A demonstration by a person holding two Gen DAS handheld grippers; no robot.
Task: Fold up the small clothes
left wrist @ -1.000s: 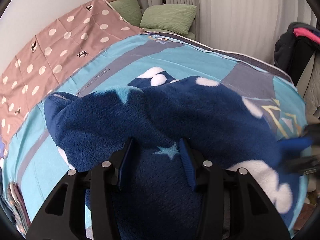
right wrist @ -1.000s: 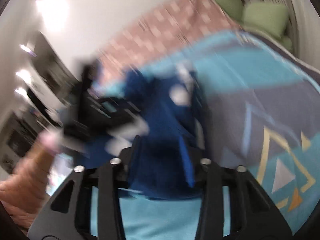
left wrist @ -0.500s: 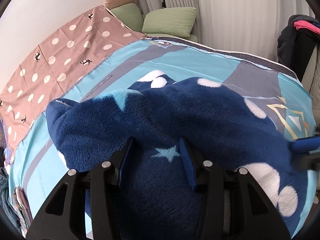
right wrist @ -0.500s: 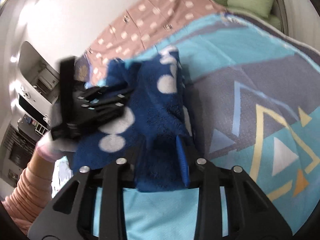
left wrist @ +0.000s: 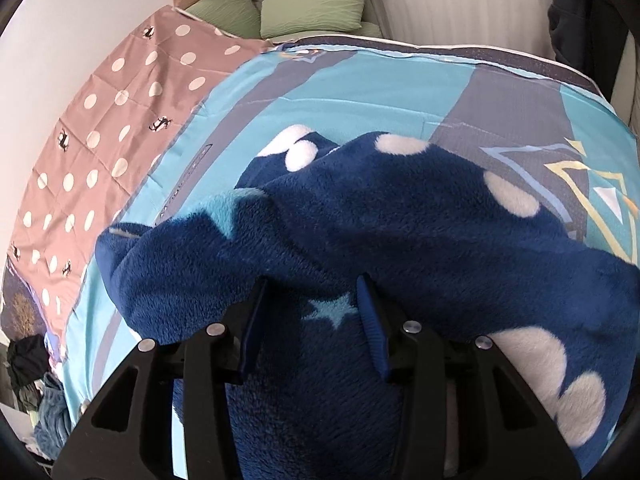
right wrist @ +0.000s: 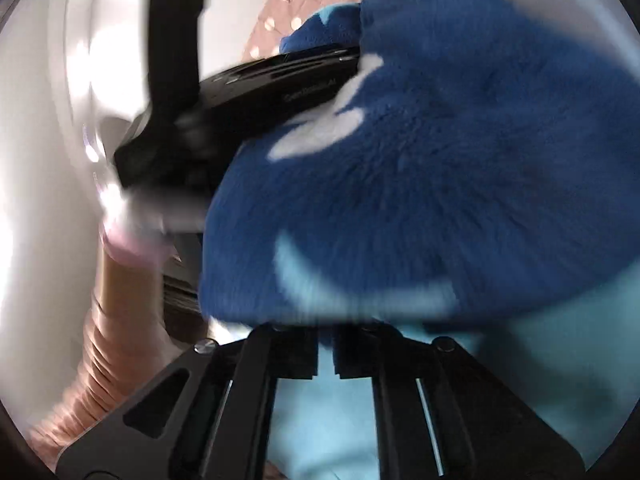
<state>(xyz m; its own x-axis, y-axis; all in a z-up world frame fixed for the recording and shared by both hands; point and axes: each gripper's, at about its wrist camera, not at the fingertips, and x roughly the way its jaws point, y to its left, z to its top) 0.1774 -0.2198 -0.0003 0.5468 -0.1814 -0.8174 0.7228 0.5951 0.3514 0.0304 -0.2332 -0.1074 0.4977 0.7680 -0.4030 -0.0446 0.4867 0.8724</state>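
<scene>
A navy fleece garment (left wrist: 420, 240) with white dots and pale stars lies bunched on the blue patterned bedspread (left wrist: 360, 92). A thick fold of it sits between the blue pads of my left gripper (left wrist: 312, 316), which is shut on it. In the blurred right wrist view the fleece (right wrist: 460, 180) fills the upper right. My right gripper (right wrist: 326, 344) has its jaws together just under the fleece's lower edge. Blur hides whether any fabric is pinched. The left gripper's black body (right wrist: 260, 92) reaches into the fleece from the left.
A pink dotted sheet (left wrist: 112, 120) covers the bed's left side, and green pillows (left wrist: 316, 0) lie at the head. Dark clothes (left wrist: 580, 20) hang at the right. A clothes pile (left wrist: 40, 392) sits off the bed's left edge. A person's pink ribbed sleeve (right wrist: 100, 340) shows at the lower left.
My right gripper's jaws have gone from apart around the fleece to together, and it has swung in close to the fleece and the left gripper. The left gripper keeps its hold and shifted slightly.
</scene>
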